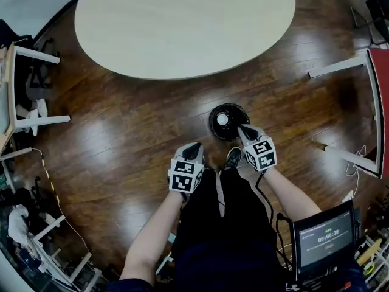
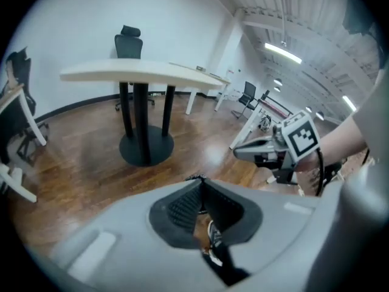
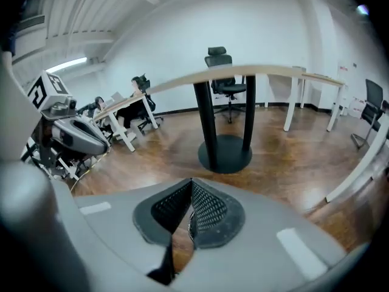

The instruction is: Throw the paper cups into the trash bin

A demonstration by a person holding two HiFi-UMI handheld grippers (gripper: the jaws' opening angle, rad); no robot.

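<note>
A round black trash bin (image 1: 234,107) stands on the wood floor just in front of the person's feet. Something small and white, which looks like a paper cup (image 1: 222,120), lies inside it. My right gripper (image 1: 243,129) hovers at the bin's right rim, shut and with nothing between its pads (image 3: 203,208). My left gripper (image 1: 194,148) is to the left of the bin, a little nearer the person, also shut and empty (image 2: 200,181). Each gripper view catches the other gripper from the side: the right gripper (image 2: 267,151) and the left gripper (image 3: 76,135).
A large oval pale table (image 1: 182,23) fills the far side, on a black pedestal base (image 2: 146,145). White chair frames (image 1: 30,53) stand at the left, a red-edged frame (image 1: 380,102) at the right. A lit screen (image 1: 325,236) hangs by the person's right hip. An office chair (image 3: 222,72) stands behind the table.
</note>
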